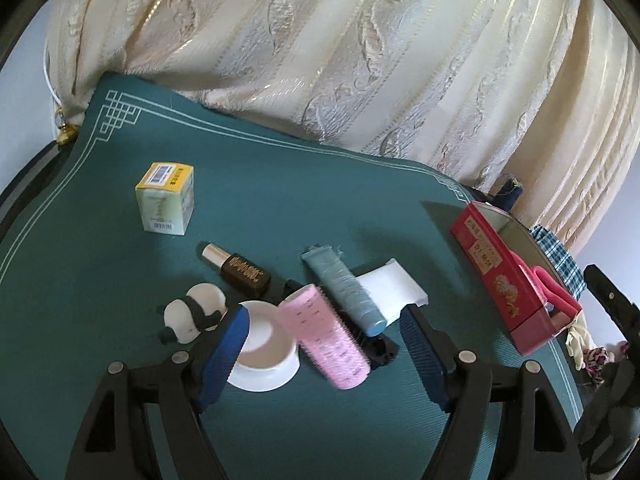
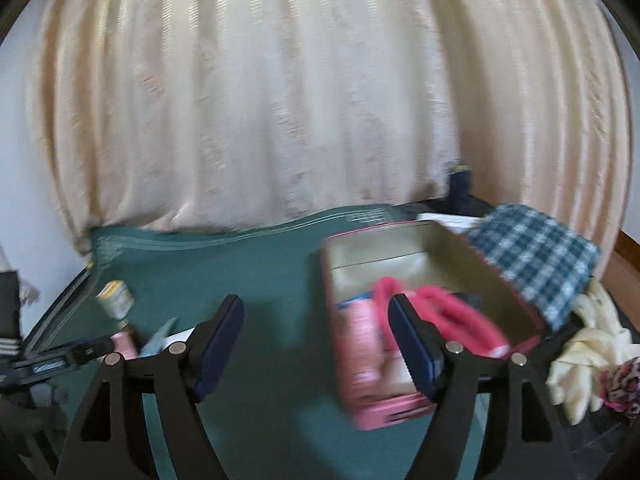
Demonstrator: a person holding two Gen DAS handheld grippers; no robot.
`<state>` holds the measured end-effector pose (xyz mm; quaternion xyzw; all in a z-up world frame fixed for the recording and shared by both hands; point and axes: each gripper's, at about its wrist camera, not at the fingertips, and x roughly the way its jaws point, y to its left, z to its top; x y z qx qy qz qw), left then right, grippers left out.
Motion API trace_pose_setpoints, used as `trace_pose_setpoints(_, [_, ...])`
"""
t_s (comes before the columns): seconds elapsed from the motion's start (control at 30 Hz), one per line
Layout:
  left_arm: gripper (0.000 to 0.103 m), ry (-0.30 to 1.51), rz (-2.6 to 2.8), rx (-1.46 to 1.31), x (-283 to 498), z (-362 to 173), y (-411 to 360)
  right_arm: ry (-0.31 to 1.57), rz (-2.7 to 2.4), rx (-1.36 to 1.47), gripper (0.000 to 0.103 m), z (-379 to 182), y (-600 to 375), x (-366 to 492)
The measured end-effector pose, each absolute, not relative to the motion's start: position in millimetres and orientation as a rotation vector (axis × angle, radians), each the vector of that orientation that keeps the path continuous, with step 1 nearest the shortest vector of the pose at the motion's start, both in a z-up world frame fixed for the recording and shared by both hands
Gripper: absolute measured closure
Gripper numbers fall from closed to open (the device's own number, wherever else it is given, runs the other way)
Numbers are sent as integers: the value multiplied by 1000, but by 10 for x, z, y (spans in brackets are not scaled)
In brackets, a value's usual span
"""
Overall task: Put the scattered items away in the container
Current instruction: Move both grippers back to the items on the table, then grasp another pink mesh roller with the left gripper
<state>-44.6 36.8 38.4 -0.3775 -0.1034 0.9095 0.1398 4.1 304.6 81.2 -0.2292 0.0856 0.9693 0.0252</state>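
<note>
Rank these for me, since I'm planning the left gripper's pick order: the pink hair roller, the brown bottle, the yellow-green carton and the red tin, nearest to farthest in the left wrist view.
1. Pink hair roller, between the fingers.
2. Brown bottle, ahead, left.
3. Yellow-green carton at far left and red tin at far right: too close to call.

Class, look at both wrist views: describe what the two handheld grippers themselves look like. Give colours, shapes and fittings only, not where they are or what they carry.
Both match. The left gripper and right gripper each have two black angular plastic arms with triangular cut-outs and round silver fasteners at the joints. Their fingers carry dark blue ribbed pads. No cables, sleeves or markings show.
</note>
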Motion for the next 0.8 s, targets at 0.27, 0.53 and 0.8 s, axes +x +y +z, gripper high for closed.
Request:
trace_pose_setpoints(0.27, [24,-308,2588,-1117,-502,300,362,276,3051,-848,25,616,2666,-128])
trace_pose_setpoints(0.53, [24,-324,2558,-1143,-597,193,385,286,3039,-910,25,467,2635,-239])
trace_pose_setpoints(0.8, [37,-334,2554,-1170,-698,135,404,322,3030,-970,25,342,2656,-293])
